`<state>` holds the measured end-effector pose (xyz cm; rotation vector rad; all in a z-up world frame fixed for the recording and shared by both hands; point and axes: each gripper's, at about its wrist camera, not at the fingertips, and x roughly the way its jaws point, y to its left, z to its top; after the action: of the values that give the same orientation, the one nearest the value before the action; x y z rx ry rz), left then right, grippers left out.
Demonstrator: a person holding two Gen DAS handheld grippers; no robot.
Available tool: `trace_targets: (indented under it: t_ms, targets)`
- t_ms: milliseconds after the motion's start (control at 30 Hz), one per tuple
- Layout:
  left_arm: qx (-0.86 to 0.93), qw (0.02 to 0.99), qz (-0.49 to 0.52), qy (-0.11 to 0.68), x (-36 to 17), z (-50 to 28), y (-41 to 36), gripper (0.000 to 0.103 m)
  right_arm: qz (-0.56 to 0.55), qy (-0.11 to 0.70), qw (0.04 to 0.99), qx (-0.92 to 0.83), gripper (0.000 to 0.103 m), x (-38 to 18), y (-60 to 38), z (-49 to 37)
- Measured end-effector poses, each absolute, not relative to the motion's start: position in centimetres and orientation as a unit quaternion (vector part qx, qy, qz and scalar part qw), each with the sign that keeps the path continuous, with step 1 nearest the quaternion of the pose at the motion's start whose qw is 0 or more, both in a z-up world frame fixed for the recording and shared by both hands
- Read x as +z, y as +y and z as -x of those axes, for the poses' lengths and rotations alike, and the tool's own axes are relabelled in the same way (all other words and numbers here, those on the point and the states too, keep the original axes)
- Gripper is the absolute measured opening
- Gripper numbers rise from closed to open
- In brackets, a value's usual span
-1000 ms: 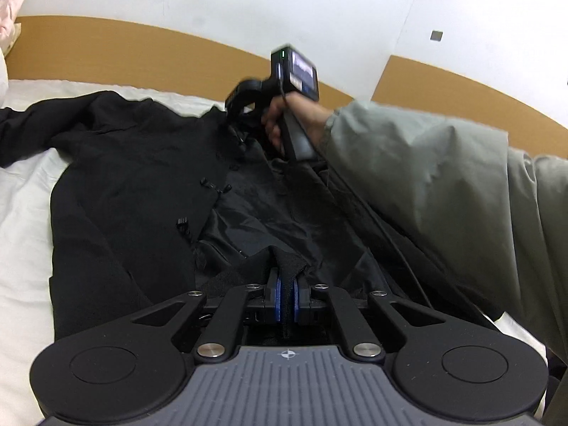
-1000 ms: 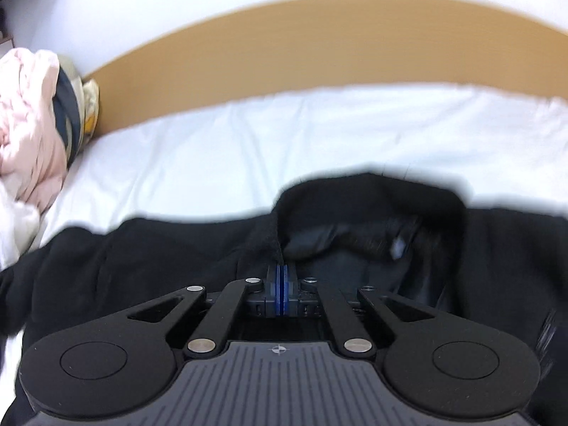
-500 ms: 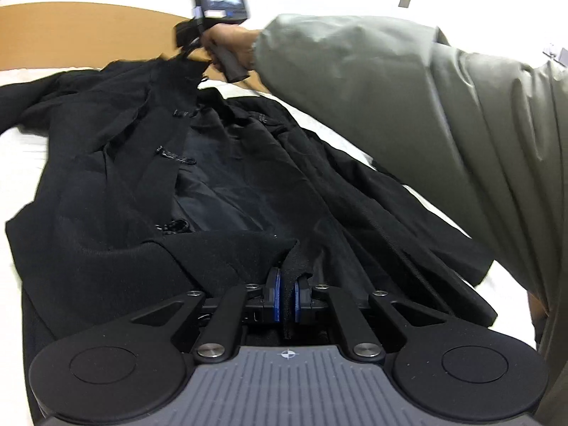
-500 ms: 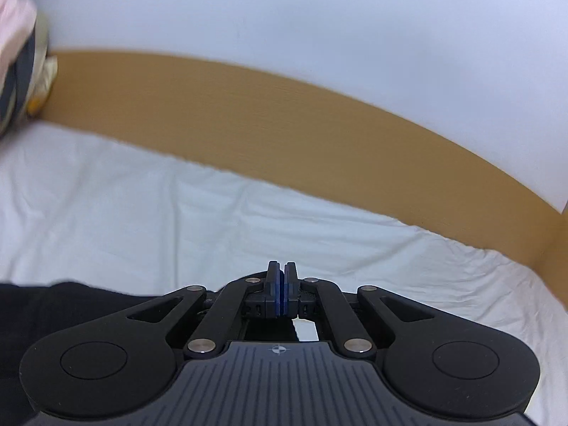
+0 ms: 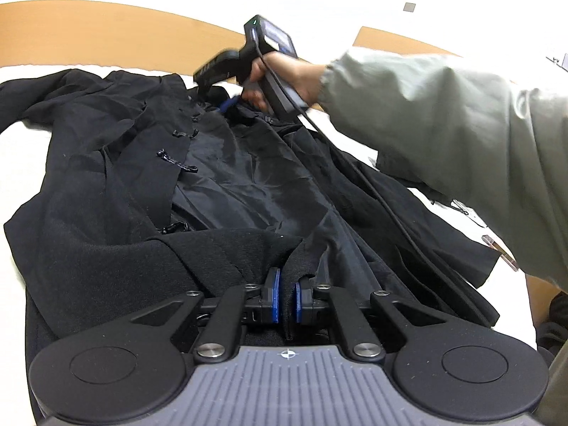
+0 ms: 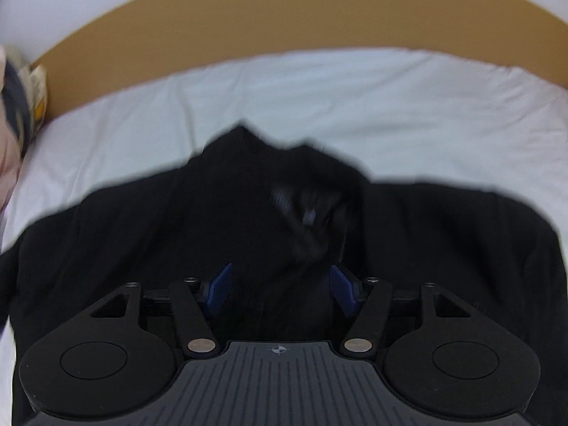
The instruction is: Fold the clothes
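Black coat (image 5: 220, 191) lying spread open on the white bed (image 6: 319, 99), lining up, collar at the far end by the wooden headboard (image 6: 284, 21).

I am seeing the left gripper (image 5: 285, 296) at the near hem; its 2 fingers (image 5: 273, 296) are pinching a fold of the coat's edge, nearly closed.

The right gripper (image 6: 280, 289) is hanging over the collar; its fingers (image 6: 218, 289) have just been opening and are standing wide, dark cloth lying between them with neither pad pressing. View blurred.

A grey sleeve (image 5: 461, 135) is reaching across from the right. Bundled laundry (image 6: 17, 106) sits far left.
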<state>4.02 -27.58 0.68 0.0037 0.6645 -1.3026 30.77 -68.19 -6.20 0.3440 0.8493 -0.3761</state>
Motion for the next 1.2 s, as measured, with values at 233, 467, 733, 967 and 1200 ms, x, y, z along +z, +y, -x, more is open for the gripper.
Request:
trace_targets:
  t_ms: [233,467,733,967,1200]
  targets:
    - [-0.594,0.745,-0.005,0.302,0.6,-3.9,-27.6,0.009,-0.080,0.444,0.880,-0.146,0.058,-7.7,-61.9,-31.7]
    - [-0.595,0.744,-0.001,0.304,0.7,-3.9,-27.5,0.009,-0.065,0.431,0.887,-0.153,0.012,-7.0,-60.9,-33.3]
    - [-0.597,0.746,-0.008,0.296,0.9,-3.4,-27.3,0.009,-0.117,0.406,0.895,-0.146,0.029,-4.4,-60.3,-32.1]
    - [-0.595,0.747,-0.004,0.298,0.9,-3.5,-27.0,0.009,-0.112,0.424,0.884,-0.164,0.028,-6.5,-58.9,-33.9]
    - [-0.606,0.744,0.010,0.282,2.6,-2.9,-26.1,0.009,-0.085,0.353,0.913,-0.187,0.004,-5.6,-57.6,-33.8]
